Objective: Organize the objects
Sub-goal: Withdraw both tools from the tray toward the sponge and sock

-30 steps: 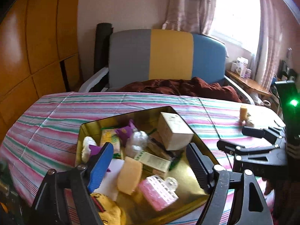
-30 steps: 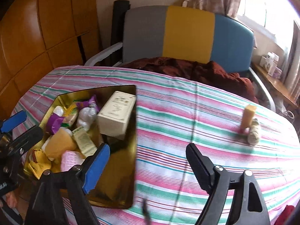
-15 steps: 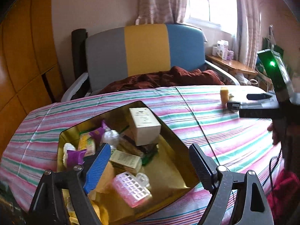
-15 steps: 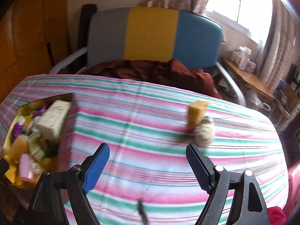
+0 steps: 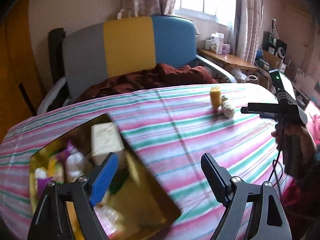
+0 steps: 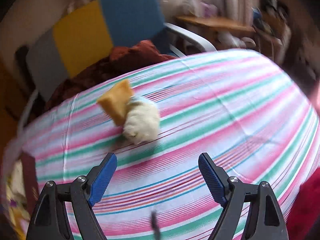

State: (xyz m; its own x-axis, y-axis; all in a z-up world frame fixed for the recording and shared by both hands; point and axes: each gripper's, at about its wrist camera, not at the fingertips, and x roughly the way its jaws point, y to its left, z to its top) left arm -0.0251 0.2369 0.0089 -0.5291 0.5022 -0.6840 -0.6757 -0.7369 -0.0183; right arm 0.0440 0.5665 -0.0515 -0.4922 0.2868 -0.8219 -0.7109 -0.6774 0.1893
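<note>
Two items: yellow block, fluffy ball

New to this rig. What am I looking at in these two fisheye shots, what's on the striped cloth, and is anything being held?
There is no robot arm. A person carries a hand-held gripper in each hand, and each has a camera looking out along its two fingers. One picture looks past the left hand-held gripper, the other past the right hand-held gripper, which also shows from the side in the left view. Both stand open with nothing between the fingers. On the striped cloth sits a gold tray holding a white box and blurred small items. Farther off lie a yellow block and a fuzzy white thing, touching.
</note>
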